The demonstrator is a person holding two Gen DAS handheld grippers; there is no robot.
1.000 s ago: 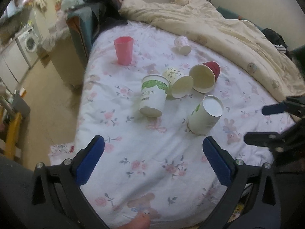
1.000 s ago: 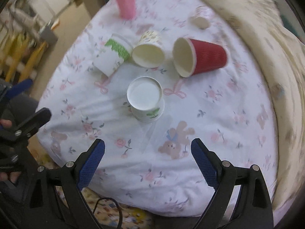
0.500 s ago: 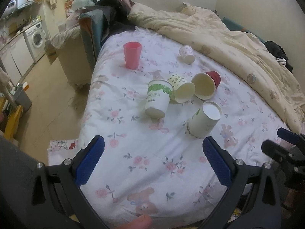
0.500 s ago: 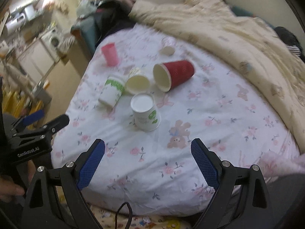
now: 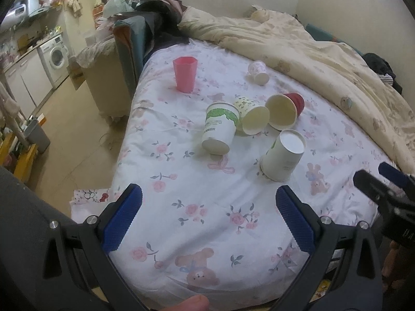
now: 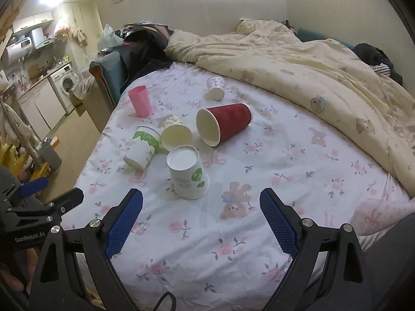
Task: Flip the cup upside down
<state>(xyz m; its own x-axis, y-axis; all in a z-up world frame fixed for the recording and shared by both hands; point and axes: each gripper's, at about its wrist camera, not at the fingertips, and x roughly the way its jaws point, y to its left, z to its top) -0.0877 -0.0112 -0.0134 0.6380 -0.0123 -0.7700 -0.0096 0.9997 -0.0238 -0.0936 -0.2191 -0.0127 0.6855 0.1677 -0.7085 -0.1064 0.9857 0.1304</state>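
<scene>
Several cups lie on a floral bed sheet [image 5: 197, 207]. A white paper cup with a green leaf print [image 6: 188, 175] [image 5: 284, 153] stands upside down, base up. A green-banded white cup [image 5: 219, 131] [image 6: 142, 150], a yellow-dotted cup [image 5: 251, 119] [image 6: 176, 133] and a red ribbed cup [image 6: 225, 121] [image 5: 285, 110] lie on their sides. A pink cup [image 5: 185, 73] [image 6: 140, 100] stands upright at the back. My left gripper [image 5: 207, 217] and my right gripper [image 6: 201, 220] are both open and empty, held back over the bed's near edge.
A small patterned cup [image 5: 258, 72] [image 6: 216, 88] lies on its side near a cream duvet [image 6: 311, 64] bunched along the right. A sofa [image 5: 124, 44] stands left of the bed. A washing machine [image 5: 55, 57] and bare floor are at the far left.
Both grippers have pulled back and up from the cups, so the bed and room show wider. The upside-down white cup stands free. Both stay open.
</scene>
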